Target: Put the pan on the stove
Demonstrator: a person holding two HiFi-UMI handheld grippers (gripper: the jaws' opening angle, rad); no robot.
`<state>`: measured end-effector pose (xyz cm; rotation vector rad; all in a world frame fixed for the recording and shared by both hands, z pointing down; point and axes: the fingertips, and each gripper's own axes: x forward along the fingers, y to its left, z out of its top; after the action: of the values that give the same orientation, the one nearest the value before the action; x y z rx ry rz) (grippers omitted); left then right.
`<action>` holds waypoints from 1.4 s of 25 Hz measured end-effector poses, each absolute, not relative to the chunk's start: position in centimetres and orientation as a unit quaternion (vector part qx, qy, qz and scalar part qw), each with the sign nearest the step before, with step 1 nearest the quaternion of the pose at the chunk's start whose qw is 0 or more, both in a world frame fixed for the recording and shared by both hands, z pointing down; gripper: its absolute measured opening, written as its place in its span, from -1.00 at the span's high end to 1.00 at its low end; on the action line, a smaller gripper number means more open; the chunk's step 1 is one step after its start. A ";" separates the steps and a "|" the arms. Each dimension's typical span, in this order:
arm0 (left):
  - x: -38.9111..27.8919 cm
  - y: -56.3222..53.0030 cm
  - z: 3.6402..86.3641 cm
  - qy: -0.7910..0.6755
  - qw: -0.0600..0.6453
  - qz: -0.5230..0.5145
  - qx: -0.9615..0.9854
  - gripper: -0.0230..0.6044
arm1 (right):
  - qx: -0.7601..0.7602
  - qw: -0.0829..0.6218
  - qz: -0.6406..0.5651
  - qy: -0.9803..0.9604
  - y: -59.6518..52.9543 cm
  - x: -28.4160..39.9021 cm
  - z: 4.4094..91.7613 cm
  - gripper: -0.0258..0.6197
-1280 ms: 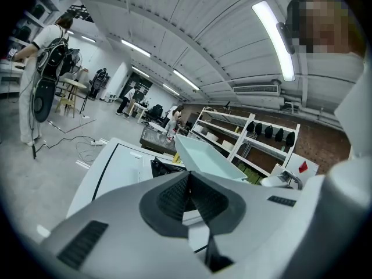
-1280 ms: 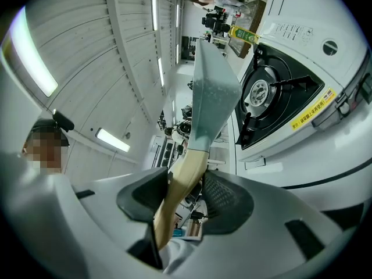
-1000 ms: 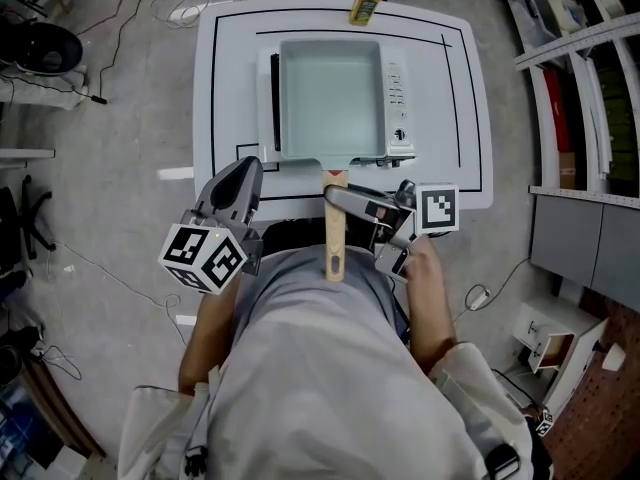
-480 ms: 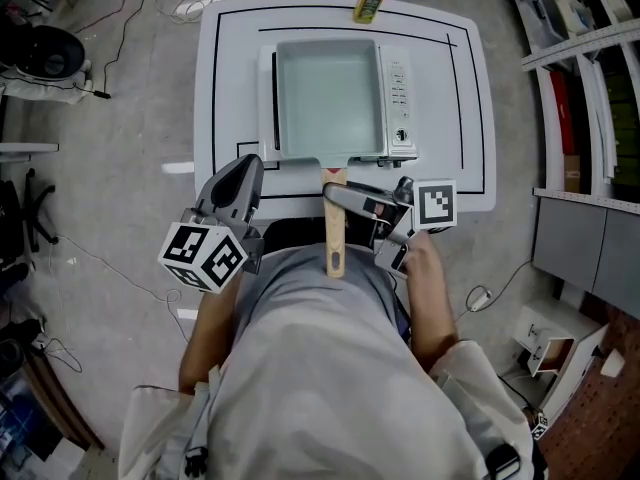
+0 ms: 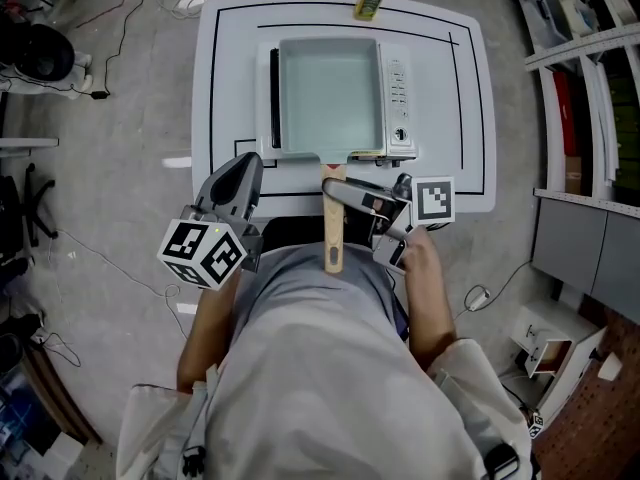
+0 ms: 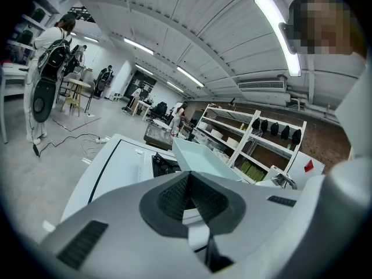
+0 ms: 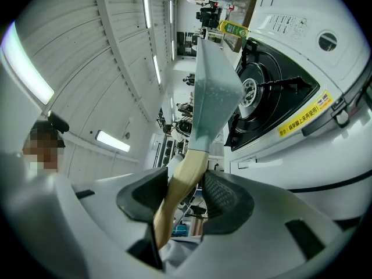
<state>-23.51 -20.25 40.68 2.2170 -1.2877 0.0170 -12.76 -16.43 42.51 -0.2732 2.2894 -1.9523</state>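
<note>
Gently lower pan [image 5: 328,96] flat onto stove [image 5: 398,98] by wooden handle [image 5: 333,236] clamped in right gripper [image 5: 336,194]; left gripper [image 5: 241,171] jaws together, empty.

This looks like a big work hall or lab, not a home. The grey floor [image 5: 110,148] is bare, with wires [image 5: 182,8] lying on it. Long lights [image 6: 278,31] run along the high roof. Metal shelves [image 6: 256,141] stand at the back. People [image 6: 49,51] stand far off. The white desk [image 5: 230,88] has black lines drawn on it.
</note>
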 end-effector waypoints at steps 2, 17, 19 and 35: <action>-23.4 -20.3 40.7 -0.482 0.286 0.007 0.829 0.90 | -0.089 0.060 -0.645 0.756 -16.6 -12.7 42.6 0.34; -23.1 -20.5 41.3 -0.489 0.291 0.017 0.822 0.90 | -0.086 0.054 -0.656 0.748 -17.0 -12.5 44.3 0.34; -23.0 -20.5 41.4 -0.489 0.294 0.018 0.821 0.90 | -0.085 0.051 -0.656 0.748 -17.1 -12.5 44.5 0.34; -24.2 -21.0 41.7 -0.513 0.305 0.011 0.802 0.90 | -0.072 0.057 -0.655 0.750 -18.4 -12.6 45.9 0.34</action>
<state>-24.16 -20.96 41.69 2.1240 -1.3594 0.0304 -12.62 -18.43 45.86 -0.2192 2.2742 -1.9878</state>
